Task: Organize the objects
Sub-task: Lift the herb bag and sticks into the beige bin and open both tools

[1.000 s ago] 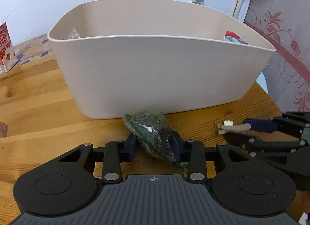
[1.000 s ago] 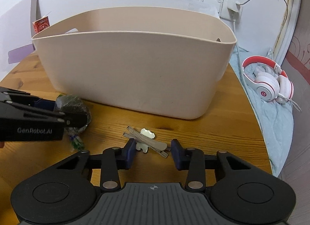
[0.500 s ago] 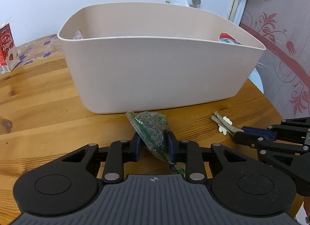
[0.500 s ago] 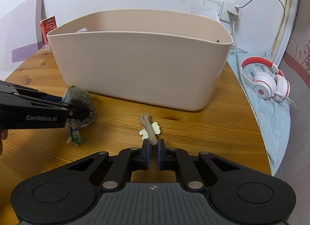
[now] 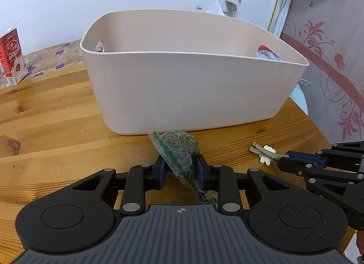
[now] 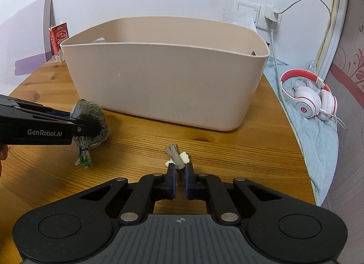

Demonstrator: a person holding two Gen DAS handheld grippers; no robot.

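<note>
Left gripper (image 5: 180, 169) pinches a green bag (image 5: 179, 155), right gripper (image 6: 180, 181) clamps a hair clip (image 6: 176, 156), both near the beige tub (image 5: 182, 95).

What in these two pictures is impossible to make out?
- Inside of the bin: in both views its near wall hides the floor; only scraps peek over the rim.
- Carton print: too small in both views.
- Clip tail: right view, hidden between the right gripper pads.
- Person: both views, cut off by the edges.

One bin (image 5: 182, 95), one herb bag (image 5: 179, 152), one hair clip (image 6: 176, 156), one carton (image 5: 12, 56), one headphone set (image 6: 309, 95).
</note>
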